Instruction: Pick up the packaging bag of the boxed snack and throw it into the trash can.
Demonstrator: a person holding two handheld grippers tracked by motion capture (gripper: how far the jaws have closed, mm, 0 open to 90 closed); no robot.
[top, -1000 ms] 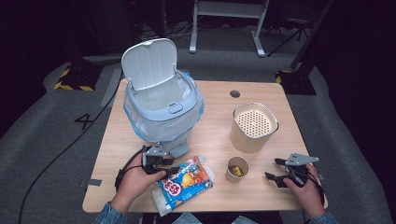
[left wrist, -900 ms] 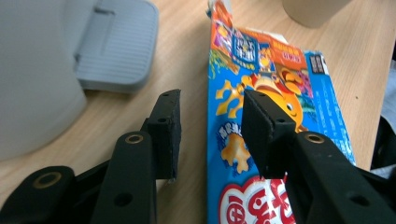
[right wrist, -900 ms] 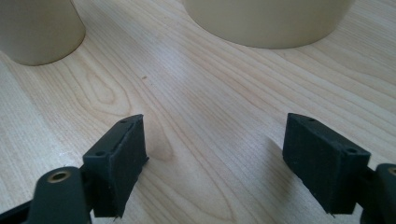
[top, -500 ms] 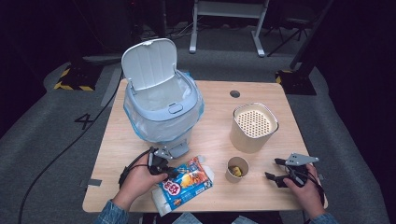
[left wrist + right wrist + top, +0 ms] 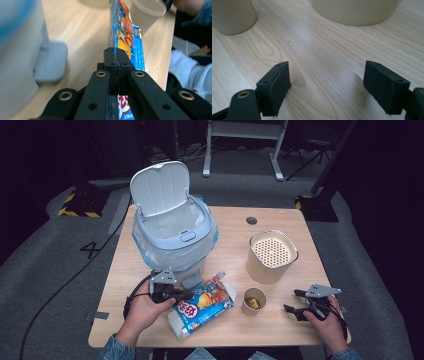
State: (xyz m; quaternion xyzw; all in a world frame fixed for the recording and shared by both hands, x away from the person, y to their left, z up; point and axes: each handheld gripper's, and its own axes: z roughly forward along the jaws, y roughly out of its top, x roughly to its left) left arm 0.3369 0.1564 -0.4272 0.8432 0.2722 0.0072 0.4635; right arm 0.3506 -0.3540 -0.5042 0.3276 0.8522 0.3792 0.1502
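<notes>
A blue and orange snack bag [image 5: 201, 306] is seen lying near the front edge of the tabletop [image 5: 280, 217], left of centre, its long axis running diagonally from the front-left toward the back-right. Red and white lettering is printed on its front panel, but it cannot be read. The bag's left edge is clamped in the left gripper [image 5: 181, 294], whose fingers [image 5: 110, 65] have just been closing and are now pressed together on the thin film, as shown in the left gripper view, where the snack bag [image 5: 125, 35] stands on edge. A pale blue lidded bin [image 5: 172, 232] with its lid raised stands just behind the bag. A small paper cup [image 5: 254, 300] sits just right of the bag, and a cream perforated-top container [image 5: 271, 256] behind that. The right gripper [image 5: 291, 302] rests near the front-right corner, its fingers [image 5: 277, 86] held apart with nothing between them, over bare wood.
</notes>
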